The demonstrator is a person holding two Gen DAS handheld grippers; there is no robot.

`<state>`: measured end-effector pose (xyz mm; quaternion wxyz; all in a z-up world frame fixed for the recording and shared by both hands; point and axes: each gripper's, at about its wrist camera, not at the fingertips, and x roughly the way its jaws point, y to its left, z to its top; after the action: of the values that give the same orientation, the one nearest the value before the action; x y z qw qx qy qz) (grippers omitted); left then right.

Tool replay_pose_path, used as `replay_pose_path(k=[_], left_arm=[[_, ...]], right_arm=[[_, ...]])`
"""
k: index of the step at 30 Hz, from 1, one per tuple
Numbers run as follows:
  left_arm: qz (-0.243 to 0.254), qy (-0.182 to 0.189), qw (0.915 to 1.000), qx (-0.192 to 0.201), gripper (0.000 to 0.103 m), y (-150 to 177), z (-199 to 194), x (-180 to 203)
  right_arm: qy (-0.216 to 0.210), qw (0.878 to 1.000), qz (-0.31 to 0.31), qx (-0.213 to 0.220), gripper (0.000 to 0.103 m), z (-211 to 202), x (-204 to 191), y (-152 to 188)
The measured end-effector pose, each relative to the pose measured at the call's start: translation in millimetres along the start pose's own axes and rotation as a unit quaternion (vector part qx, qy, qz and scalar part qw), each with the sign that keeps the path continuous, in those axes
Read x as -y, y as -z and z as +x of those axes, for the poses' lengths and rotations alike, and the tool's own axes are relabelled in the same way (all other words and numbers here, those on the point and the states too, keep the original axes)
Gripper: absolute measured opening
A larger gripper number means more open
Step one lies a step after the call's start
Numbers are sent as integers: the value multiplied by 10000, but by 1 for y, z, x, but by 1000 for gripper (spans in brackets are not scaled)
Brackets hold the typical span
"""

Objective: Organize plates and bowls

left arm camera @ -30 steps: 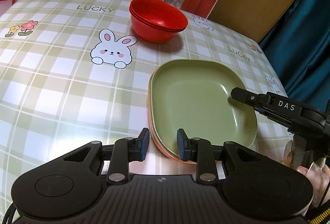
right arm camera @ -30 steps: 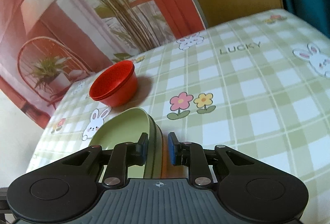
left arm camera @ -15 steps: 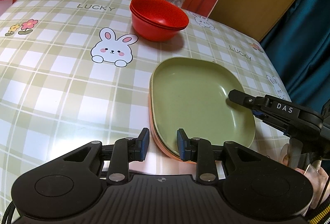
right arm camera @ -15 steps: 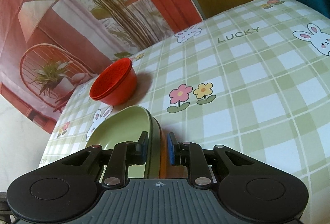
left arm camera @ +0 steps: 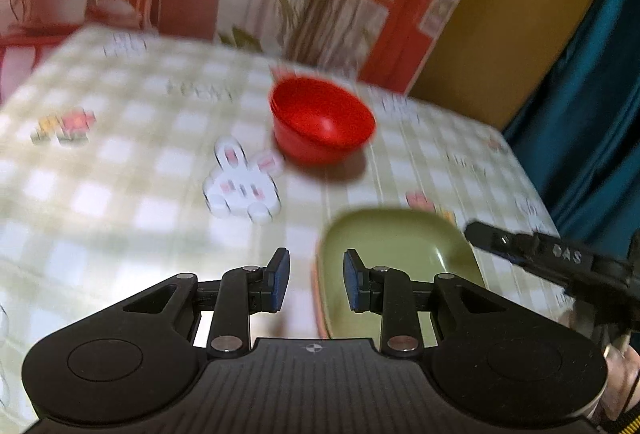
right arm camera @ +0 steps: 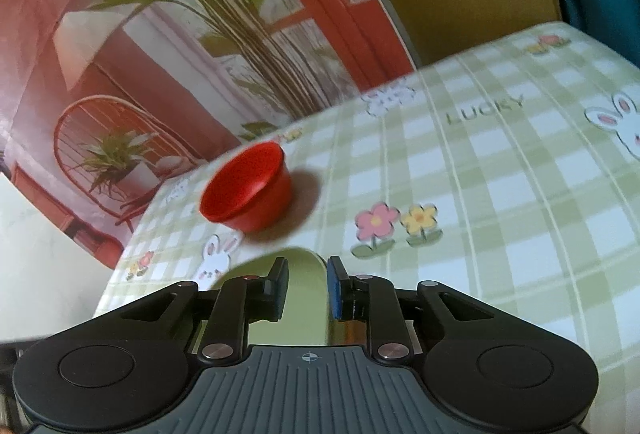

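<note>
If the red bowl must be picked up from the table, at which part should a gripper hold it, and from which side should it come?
Grip the rim of the red bowl, with one finger inside and one outside the wall. It stands upright with its mouth open upward and looks too wide to hold across. Come from above at the near edge; the left gripper faces it, open and empty.

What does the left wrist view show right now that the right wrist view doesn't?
Only the left wrist view shows the right gripper from outside, at the green plate's right rim, and the open left gripper. Only the right wrist view shows the pink and yellow flower print sharply, and the plate between its own fingers. Both show the red bowls on the checked tablecloth.
</note>
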<state>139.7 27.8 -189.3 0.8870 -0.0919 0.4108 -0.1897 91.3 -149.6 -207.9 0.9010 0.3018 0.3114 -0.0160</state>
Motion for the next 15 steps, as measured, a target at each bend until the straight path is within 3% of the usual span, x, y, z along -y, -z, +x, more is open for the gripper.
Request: replay_pose_path(k=[4,9,15], left_arm=[[17,-77,9996,258,39,-23,-10,-16],[18,-92,9987,500,39,-48,-12,-30],[130,40,9985,525,39,-72,15,-28]], right_arm=[[-6,9999,-166,-4,21,4,-13,-15],[-96,9993,-372,-33,23,18,-25,-35],[-173,9981,-546,-229,23,48,-33,-59]])
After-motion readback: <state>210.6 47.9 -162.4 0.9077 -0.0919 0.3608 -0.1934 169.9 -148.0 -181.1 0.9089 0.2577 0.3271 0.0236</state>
